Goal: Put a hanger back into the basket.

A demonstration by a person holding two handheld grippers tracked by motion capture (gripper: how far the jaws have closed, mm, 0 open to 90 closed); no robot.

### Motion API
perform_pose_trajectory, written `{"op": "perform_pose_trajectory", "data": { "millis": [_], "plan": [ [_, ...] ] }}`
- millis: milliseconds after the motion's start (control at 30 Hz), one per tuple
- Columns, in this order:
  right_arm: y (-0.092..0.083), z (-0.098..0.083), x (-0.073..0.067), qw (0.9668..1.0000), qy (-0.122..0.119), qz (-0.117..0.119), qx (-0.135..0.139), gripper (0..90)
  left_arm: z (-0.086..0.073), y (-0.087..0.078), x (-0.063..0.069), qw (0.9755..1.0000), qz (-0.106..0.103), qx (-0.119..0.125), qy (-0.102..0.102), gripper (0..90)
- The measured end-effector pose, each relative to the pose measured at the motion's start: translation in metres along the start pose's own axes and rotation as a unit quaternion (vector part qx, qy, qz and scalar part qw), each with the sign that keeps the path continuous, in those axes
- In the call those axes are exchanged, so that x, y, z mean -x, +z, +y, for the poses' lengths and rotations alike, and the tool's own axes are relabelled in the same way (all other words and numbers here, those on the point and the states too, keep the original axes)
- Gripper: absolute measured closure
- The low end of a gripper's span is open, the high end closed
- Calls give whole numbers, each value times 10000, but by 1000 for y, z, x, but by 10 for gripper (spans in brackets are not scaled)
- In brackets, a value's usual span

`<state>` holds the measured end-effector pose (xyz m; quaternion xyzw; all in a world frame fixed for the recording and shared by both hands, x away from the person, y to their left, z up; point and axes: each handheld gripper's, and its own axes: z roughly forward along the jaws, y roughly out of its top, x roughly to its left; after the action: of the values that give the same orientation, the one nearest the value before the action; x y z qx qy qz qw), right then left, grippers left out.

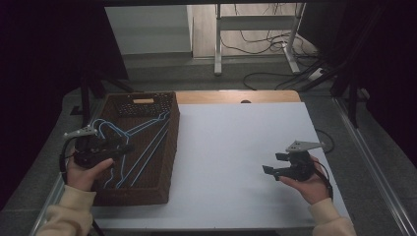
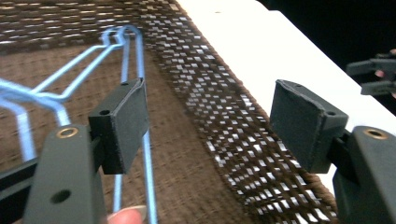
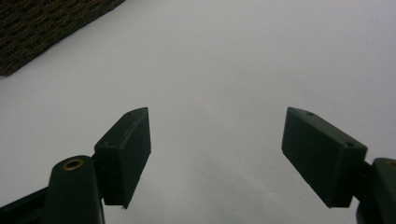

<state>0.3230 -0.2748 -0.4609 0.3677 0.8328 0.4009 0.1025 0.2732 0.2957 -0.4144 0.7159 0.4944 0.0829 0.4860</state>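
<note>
Several light blue wire hangers (image 1: 145, 145) lie in a brown woven basket (image 1: 171, 147) on the left of the white table. My left gripper (image 1: 124, 146) hovers over the basket's left part, jaws open and pointing right. In the left gripper view the hangers (image 2: 140, 60) run under the left jaw, the basket wall (image 2: 219, 107) lies beneath the gap, and the left gripper (image 2: 210, 121) holds nothing. My right gripper (image 1: 273, 164) is open above the bare table at the right, and in its own view the right gripper (image 3: 217, 149) has nothing between the jaws.
The white table top (image 1: 231, 142) stretches between the basket and the right hand. A wooden strip (image 1: 236, 96) borders its far edge. Beyond it are a desk frame (image 1: 219, 44) and cables (image 1: 265, 44) on the floor. Dark curtains flank both sides.
</note>
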Motion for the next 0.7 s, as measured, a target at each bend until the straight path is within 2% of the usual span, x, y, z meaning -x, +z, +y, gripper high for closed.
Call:
{"op": "perform_pose_trajectory", "data": {
  "millis": [33, 133, 233, 267, 367, 400, 433, 600, 700],
  "plan": [
    [0, 0, 0, 10000, 0, 0, 0, 243, 0, 0, 0, 10000, 0, 0, 0, 276],
    [-2, -1, 1, 10000, -26, 24, 13, 242, 0, 12, 14, 9998, -141, -72, 143, 273],
    [-3, -1, 0, 10000, -35, 50, 37, 242, -1, 16, 22, 9996, -151, -69, 228, 276],
    [-4, -1, 0, 10000, -43, 55, 44, 242, -3, 20, 29, 9992, -249, -76, 295, 275],
    [-5, -1, -2, 9999, -28, 125, 63, 239, -6, 24, 36, 9988, -311, -73, 380, 274],
    [-6, -1, -2, 9999, -16, 157, 68, 239, -9, 27, 43, 9982, -379, -106, 463, 274],
    [-7, -1, -3, 9998, -20, 160, 72, 239, -9, 27, 43, 9982, -379, -106, 463, 274],
    [-10, 0, -5, 9997, -48, 156, 157, 239, -17, 36, 64, 9958, -434, -218, 772, 270],
    [-12, 0, -8, 9997, -76, 165, 192, 239, -18, 39, 66, 9954, -414, -244, 832, 268]
  ]
}}
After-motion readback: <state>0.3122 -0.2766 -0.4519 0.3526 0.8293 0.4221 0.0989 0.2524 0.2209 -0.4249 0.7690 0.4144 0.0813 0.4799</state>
